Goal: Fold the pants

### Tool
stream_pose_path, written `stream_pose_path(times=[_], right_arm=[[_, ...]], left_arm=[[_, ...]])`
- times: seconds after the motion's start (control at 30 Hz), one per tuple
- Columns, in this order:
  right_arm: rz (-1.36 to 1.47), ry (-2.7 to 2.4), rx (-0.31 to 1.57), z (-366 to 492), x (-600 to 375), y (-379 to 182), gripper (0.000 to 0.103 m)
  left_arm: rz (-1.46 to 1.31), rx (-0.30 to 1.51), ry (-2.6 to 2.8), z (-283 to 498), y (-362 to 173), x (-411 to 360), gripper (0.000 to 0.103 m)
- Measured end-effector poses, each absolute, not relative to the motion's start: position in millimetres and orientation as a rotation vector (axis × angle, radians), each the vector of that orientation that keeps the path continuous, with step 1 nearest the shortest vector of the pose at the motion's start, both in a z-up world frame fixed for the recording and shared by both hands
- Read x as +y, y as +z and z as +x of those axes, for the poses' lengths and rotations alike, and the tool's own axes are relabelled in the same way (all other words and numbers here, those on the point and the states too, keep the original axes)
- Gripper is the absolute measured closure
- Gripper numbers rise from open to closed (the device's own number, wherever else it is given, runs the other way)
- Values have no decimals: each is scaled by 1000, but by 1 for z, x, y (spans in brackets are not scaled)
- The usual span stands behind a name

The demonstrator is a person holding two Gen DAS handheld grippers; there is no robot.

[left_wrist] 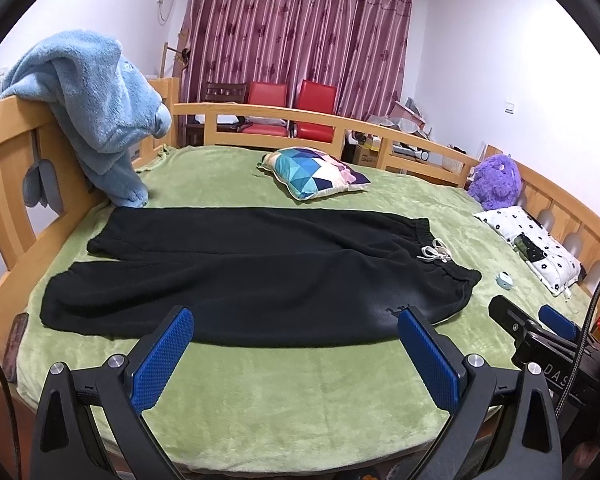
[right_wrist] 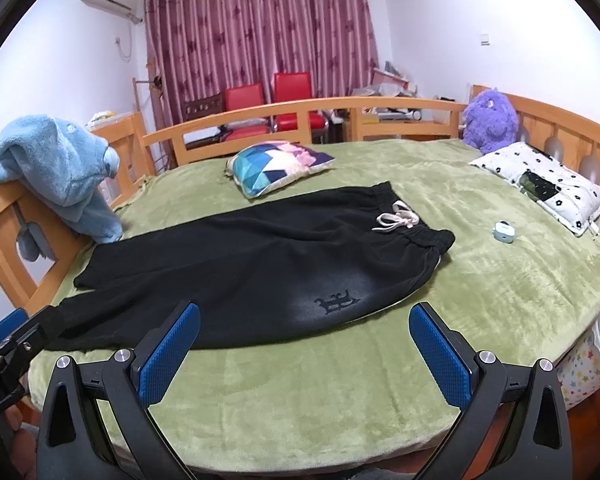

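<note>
Black pants (left_wrist: 236, 272), green blanket (left_wrist: 292, 392), geometric pillow (left_wrist: 314, 173), possibly floral maroon curtains (left_wrist: 296, 36).

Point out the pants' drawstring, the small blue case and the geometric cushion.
drawstring (right_wrist: 396, 222), right wrist view, on the bow's knot.
small blue case (right_wrist: 505, 232), right wrist view, on its top.
geometric cushion (left_wrist: 314, 174), left wrist view, on its centre panel.

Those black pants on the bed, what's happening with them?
A person holds a two-finger gripper in each hand. The black pants lie spread flat on the green blanket, not yet folded. The left gripper and right gripper hover open at the near edge, touching nothing.
</note>
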State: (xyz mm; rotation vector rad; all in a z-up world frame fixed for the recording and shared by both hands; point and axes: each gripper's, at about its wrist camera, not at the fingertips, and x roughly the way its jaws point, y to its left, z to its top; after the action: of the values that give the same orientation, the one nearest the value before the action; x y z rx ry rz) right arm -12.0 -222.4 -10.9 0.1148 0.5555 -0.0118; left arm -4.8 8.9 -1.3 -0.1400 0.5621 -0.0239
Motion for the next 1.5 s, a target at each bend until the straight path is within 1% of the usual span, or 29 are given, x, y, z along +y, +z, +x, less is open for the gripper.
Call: stream_pose_path(times=[0.17,0.37,0.57,0.77,0.87,0.97,1.1,1.2,1.3,1.33,1.37,1.43,1.47,1.5], right_arm=[[129,2,538,-17,-221,-13,0],[153,-36,555,-22,-224,-10,0],[226,-5,533,-31,-233,2,0],[204,-37,505,-36,-235,13,0],[167,-47,491,-37,-233,13,0],[113,-20,490,-33,-231,6,0],[45,-29,467,-20,-230,-12,1],[37,29,522,0,-232,-30,2],[52,54,577,25,-238,-54,10],[64,70,605,36,-241,-64,15],[75,79,624,44,-243,-73,23],[100,88,672,65,-250,-92,33],[116,86,697,76,-255,-102,36],[130,84,715,86,-259,-111,37]], left_arm=[[-147,546,4,-7,-1,18,0],[-171,568,10,-1,-5,25,0],[-176,541,-31,0,-2,31,0],[-166,528,-44,5,-7,35,0],[-165,526,-50,12,-16,38,0],[-157,537,-48,24,-30,44,4],[-236,572,-80,42,-51,67,9],[-290,612,-88,58,-72,86,10],[-320,666,-52,72,-94,112,10],[-315,678,-34,74,-100,120,10],[-310,681,-17,75,-104,127,10],[-302,674,22,73,-116,145,10],[-303,682,47,73,-123,153,10],[-306,700,76,76,-131,162,10]])
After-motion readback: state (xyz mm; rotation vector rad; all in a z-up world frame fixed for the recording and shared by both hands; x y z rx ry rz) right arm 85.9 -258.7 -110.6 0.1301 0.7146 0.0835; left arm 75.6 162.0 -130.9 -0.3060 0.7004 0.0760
